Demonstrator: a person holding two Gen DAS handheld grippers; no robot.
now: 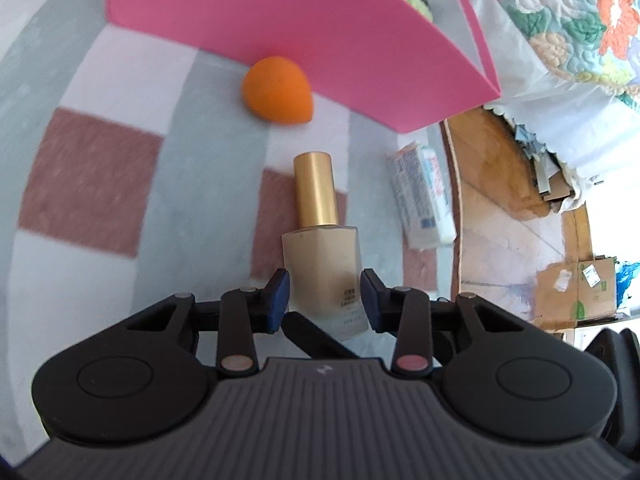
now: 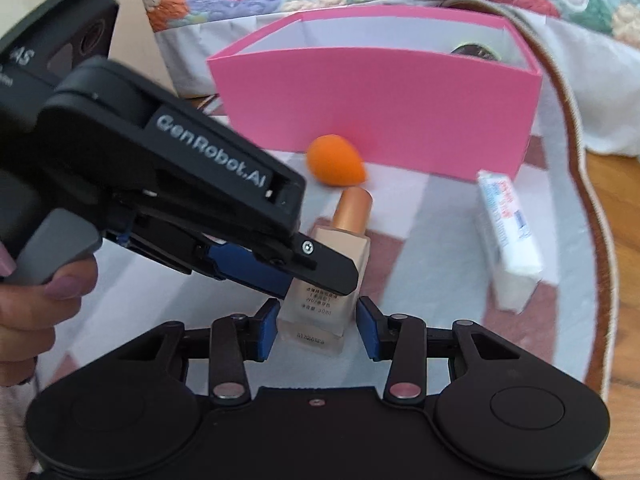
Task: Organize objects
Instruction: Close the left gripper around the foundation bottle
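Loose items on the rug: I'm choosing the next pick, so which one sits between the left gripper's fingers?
The foundation bottle with the gold cap, lying between the left gripper's open fingers. The orange sponge and white tube lie farther off.

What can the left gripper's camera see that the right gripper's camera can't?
Only the left wrist view shows cardboard boxes on the wooden floor. Only the right wrist view shows the person's hand holding the left gripper from outside. Both show the foundation bottle lying on the checked rug, the orange sponge, the pink box, the white tube and the flowered quilt.
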